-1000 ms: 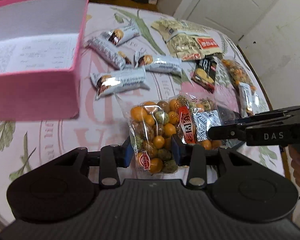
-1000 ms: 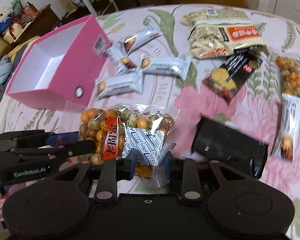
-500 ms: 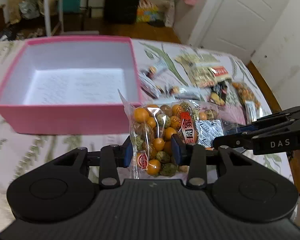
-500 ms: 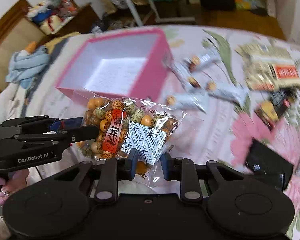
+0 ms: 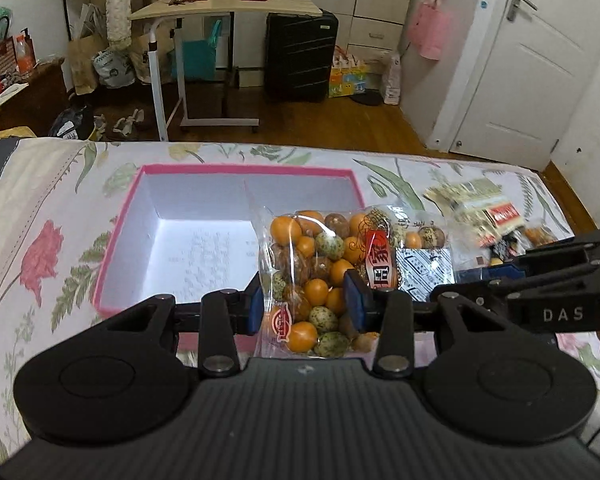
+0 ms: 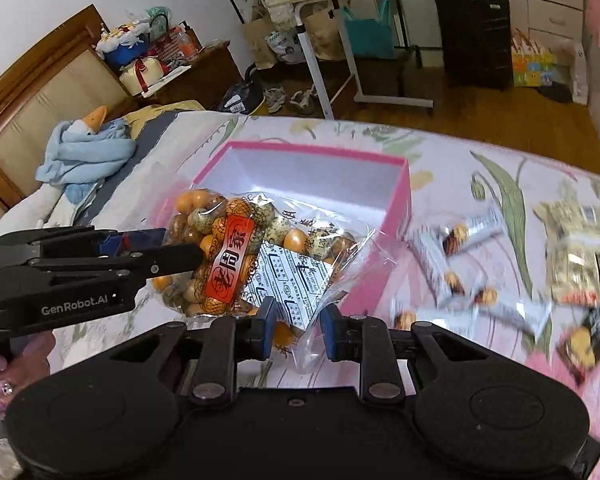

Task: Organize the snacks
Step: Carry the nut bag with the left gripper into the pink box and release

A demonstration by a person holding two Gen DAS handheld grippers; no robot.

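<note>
A clear bag of orange and speckled coated nuts (image 5: pixel 320 272) with a red label hangs in the air, held by both grippers. My left gripper (image 5: pixel 306 306) has its blue pads pressed on the bag's left end, and its jaws are opening slightly. My right gripper (image 6: pixel 298 326) is shut on the bag's other end, on thin plastic by the white sachet. Each gripper shows in the other's view: the right gripper (image 5: pixel 480 276) and the left gripper (image 6: pixel 168 248). The bag (image 6: pixel 236 264) hangs over the near right part of the open, empty pink box (image 5: pixel 244 168) (image 6: pixel 400 208).
On the flowered bedspread right of the box lie several white bar packets (image 6: pixel 472 228), a beige snack bag (image 5: pixel 476 204) and a dark packet (image 6: pixel 592 328). A blue cloth with a duck toy (image 6: pixel 84 148) lies far left. A hand (image 6: pixel 4 380) grips the left tool.
Both grippers have risen with the bag and carried it from the bedspread among the snacks to above the pink box. The box, earlier off to the left, now lies under the bag.
</note>
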